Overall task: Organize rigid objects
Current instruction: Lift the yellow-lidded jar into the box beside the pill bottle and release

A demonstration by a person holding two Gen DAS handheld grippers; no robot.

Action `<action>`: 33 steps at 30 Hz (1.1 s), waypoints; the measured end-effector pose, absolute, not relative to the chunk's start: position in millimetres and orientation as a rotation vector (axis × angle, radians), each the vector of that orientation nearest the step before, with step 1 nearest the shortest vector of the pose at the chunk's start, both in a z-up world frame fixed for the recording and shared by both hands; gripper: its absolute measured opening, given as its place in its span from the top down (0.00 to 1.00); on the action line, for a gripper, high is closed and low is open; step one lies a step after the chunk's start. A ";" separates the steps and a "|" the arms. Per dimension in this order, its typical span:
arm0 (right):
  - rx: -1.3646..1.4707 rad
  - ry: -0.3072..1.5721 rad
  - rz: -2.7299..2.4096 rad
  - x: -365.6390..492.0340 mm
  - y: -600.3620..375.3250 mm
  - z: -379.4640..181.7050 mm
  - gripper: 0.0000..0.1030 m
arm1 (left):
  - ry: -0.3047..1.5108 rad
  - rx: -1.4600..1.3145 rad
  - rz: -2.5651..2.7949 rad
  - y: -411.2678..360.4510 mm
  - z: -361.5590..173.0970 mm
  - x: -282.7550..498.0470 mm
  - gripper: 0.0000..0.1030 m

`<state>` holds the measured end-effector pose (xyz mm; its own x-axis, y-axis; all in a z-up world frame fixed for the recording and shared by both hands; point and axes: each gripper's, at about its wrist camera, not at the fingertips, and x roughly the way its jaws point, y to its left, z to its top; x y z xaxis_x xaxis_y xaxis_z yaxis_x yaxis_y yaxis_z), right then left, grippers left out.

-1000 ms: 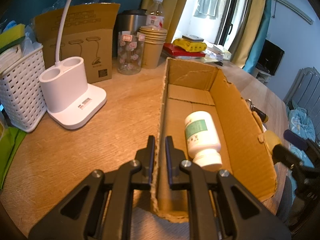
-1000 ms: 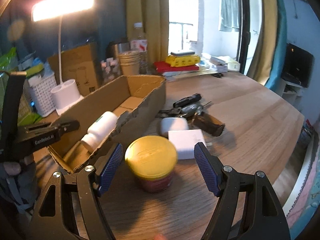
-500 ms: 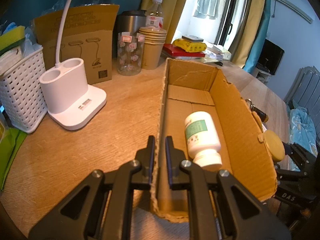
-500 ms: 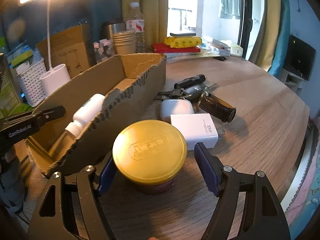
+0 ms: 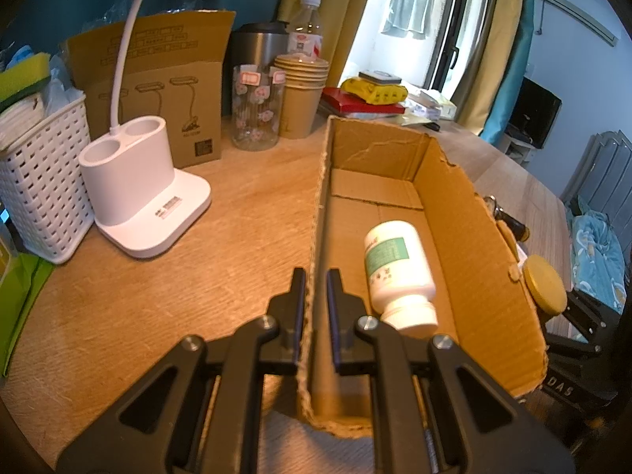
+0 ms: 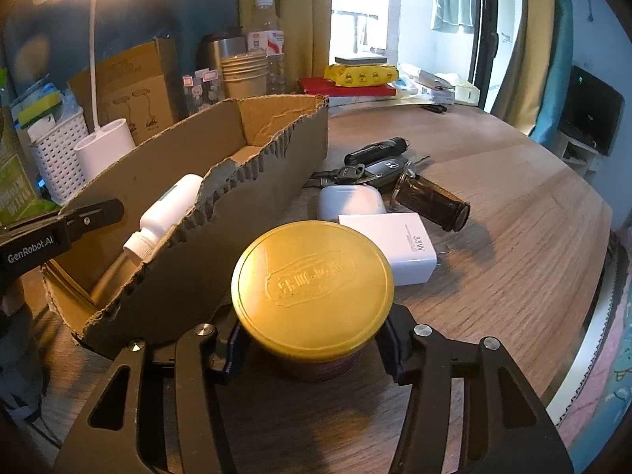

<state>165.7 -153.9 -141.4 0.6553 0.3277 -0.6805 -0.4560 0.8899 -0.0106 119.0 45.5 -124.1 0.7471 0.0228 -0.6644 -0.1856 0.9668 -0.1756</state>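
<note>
Yellow-lidded jar (image 6: pixel 312 288) stands upright on the tabletop (image 6: pixel 513 245), just beside the outer face of the right long wall of the cardboard box (image 6: pixel 252 213); that wall has a torn, ragged top edge; the box is open-topped, long and narrow. Inside it a white pill bottle (image 5: pixel 397 272) lies on its side, cap toward the near end; the far half of the box floor is bare.

Beyond the jar, a white charger block (image 6: pixel 399 243) lies just beside it, with a white earbud case (image 6: pixel 349 201), a car key (image 6: pixel 385 168), a black flashlight (image 6: pixel 377 150) and a dark cylinder (image 6: pixel 430 201) clustered behind; to the right of that cluster the wood runs bare to the rounded edge.

Right tool (image 6: pixel 312 349) points downward over the tabletop, one finger on each side of the jar below the lid; its jaws are closing; whether the pads yet press on the jar cannot be told, since the lid hides them.

Left tool (image 5: pixel 315 308) also points downward; its jaws are closed on the left long wall of the box near its near end, one finger inside, one outside.

Left of the box stand a white lamp base (image 5: pixel 146 181), a white perforated basket (image 5: pixel 39 181), a brown carton (image 5: pixel 158 91), a patterned glass jar (image 5: pixel 256 110) and stacked paper cups (image 5: pixel 302 94); curtains and a window lie behind.
</note>
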 end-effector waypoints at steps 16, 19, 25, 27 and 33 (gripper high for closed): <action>-0.146 0.601 0.448 159.6 -166.0 -78.7 0.45 | 0.719 -0.236 0.116 44.4 -124.3 119.2 0.90; -0.149 0.564 0.462 155.4 -162.6 -63.7 0.45 | 0.720 -0.237 0.116 44.2 -124.3 119.1 0.90; -0.161 0.509 0.499 148.5 -150.3 -41.6 0.45 | 0.720 -0.237 0.116 44.7 -124.4 119.3 0.90; -0.170 0.493 0.514 147.2 -144.5 -35.5 0.45 | 0.719 -0.236 0.116 44.2 -124.3 119.1 0.90; -0.189 0.455 0.554 144.8 -125.5 -22.6 0.45 | 0.719 -0.236 0.116 44.1 -124.2 119.1 0.90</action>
